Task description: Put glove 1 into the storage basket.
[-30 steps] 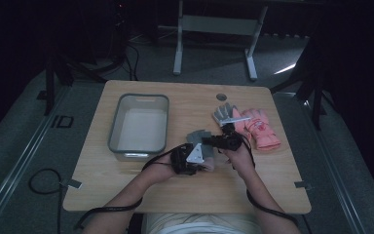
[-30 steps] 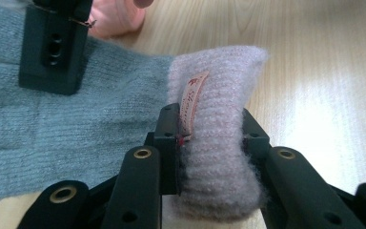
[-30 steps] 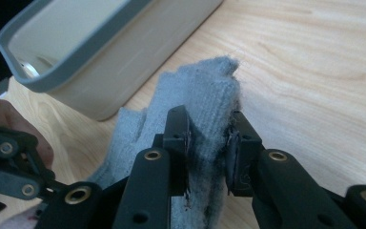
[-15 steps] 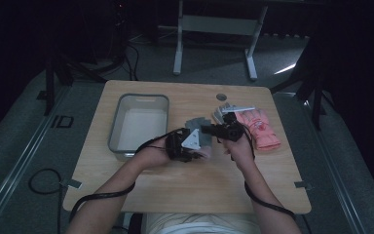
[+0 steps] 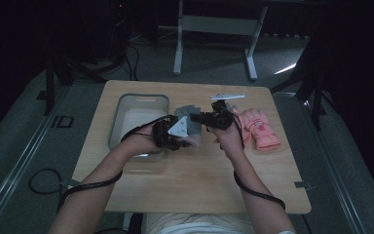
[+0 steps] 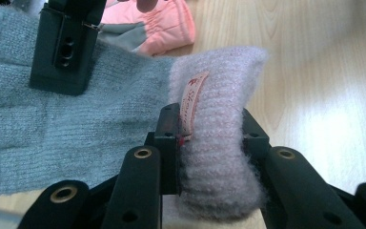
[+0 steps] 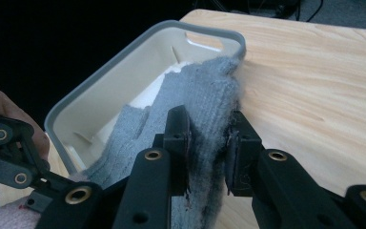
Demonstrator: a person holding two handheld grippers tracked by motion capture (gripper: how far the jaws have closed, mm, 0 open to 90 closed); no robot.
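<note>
Left tool (image 6: 209,129) clamps the grey knit glove's (image 6: 76,124) pink cuff, right tool (image 7: 208,138) its finger end, grey plastic bin (image 7: 138,52) just beyond.

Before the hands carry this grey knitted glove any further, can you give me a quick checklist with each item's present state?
1. Left gripper clamped on the glove's pink cuff: ok, both pads press into the knit.
2. Right gripper clamped on the grey glove: ok, fabric is pinched between its pads.
3. Glove lifted off the table: cannot tell; the hands hide its underside in the high view.
4. Tray free to take it: ok, nothing but a pale liner shows inside.
5. Pink glove out of the way: ok, it lies apart on the right of the table.
</note>
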